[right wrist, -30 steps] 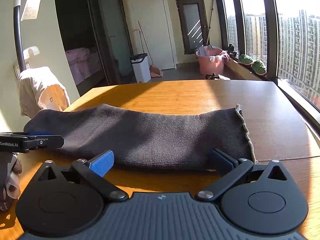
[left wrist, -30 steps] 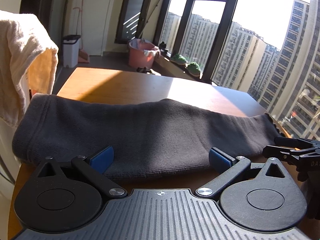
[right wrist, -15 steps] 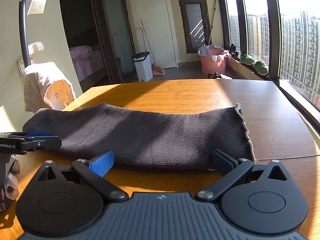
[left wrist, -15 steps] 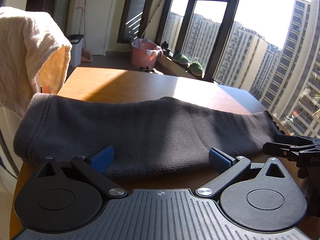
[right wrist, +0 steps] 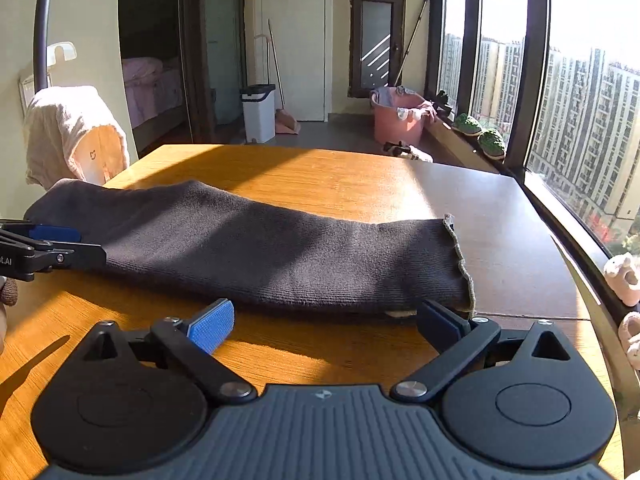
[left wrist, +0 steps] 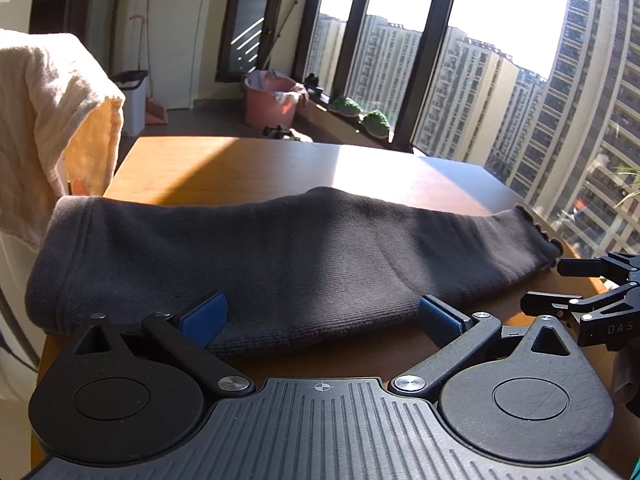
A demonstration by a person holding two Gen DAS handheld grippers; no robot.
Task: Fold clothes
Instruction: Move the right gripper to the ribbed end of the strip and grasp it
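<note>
A dark grey knitted garment [left wrist: 288,256] lies folded into one long band across the wooden table [left wrist: 248,164]. My left gripper [left wrist: 322,320] is open and wide, its blue pads either side of the garment's near edge without pressing it. My right gripper [right wrist: 326,326] is also wide, its jaws closing a little, with bare table between the pads and the garment [right wrist: 260,252] just ahead; its right pad sits at the frilled end's near corner. The right gripper [left wrist: 580,292] shows at the far right of the left wrist view, and the left gripper [right wrist: 52,244] at the far left of the right wrist view.
A chair draped with a cream towel [right wrist: 68,132] stands at the table's left end. Beyond the table are a white bin [right wrist: 259,112], a pink basin [right wrist: 398,120] and large windows [left wrist: 500,80]. The table's right edge runs along the window sill [right wrist: 576,236].
The right wrist view has rolled and lifted slightly, so the garment now slopes down to the right. The right pads stand a touch closer together. The left view hardly differs.
</note>
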